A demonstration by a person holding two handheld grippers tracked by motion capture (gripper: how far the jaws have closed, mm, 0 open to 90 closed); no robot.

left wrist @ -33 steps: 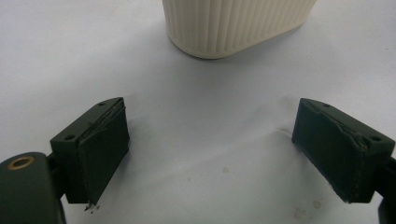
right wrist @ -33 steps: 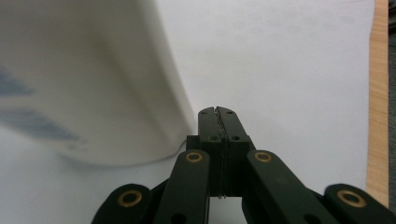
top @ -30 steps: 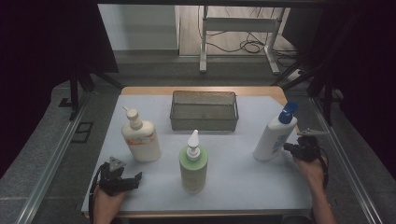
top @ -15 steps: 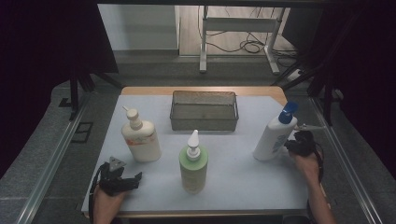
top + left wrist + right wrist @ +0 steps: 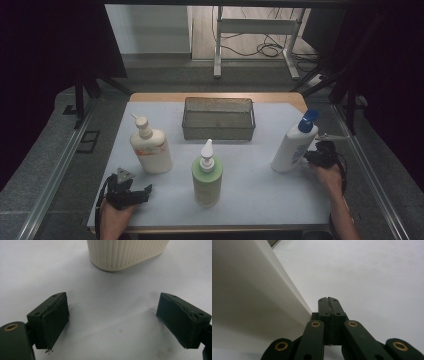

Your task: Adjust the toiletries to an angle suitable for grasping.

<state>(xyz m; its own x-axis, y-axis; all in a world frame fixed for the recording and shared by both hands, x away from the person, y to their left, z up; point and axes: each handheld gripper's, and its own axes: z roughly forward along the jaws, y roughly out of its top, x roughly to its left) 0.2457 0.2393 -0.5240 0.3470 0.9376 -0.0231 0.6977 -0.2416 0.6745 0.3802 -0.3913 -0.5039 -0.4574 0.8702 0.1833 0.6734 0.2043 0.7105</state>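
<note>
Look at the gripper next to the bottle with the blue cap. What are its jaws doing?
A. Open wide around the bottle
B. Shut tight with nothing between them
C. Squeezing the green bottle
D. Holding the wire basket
B: in the right gripper view the right gripper has its two black jaws pressed flat together with nothing between them, beside the white bottle with the blue cap, not around it.

The cream bottle [image 5: 126, 252] behind the left gripper [image 5: 113, 322] looked like ribbed, matt plastic; the gripper's pads [image 5: 55, 325] looked matt, rubbery, frayed; the basket [image 5: 218, 119] was wire mesh.
</note>
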